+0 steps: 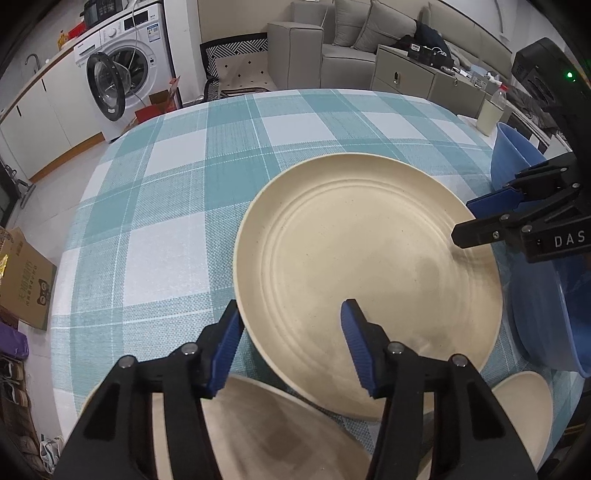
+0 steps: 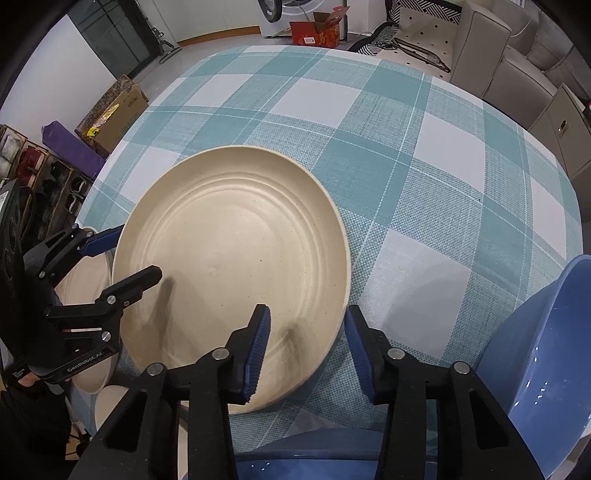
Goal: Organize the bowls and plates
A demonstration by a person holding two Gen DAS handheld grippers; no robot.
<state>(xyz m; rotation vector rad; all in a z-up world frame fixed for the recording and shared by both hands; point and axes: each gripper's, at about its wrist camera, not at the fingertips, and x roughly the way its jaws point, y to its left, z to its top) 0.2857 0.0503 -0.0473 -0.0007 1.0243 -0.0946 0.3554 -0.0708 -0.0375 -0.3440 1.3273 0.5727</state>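
Note:
A large cream plate [image 1: 369, 273] lies on the checked tablecloth; it also shows in the right wrist view [image 2: 236, 266]. My left gripper [image 1: 291, 325] is open, its fingers straddling the plate's near-left rim, one finger outside and one over the plate. My right gripper [image 2: 306, 328] is open and straddles the opposite rim; it shows in the left wrist view [image 1: 465, 218] at the plate's right edge. A second cream plate [image 1: 266, 432] lies under my left gripper. A small cream dish [image 1: 528, 406] sits near right. Blue bowls [image 1: 517, 162] [image 2: 535, 362] stand by my right gripper.
The table carries a teal and white checked cloth [image 1: 177, 206]. A milky bottle [image 1: 489, 114] stands at the far right edge. Beyond the table are a washing machine [image 1: 122, 74], a grey sofa [image 1: 351, 33] and cardboard boxes [image 1: 22, 280] on the floor.

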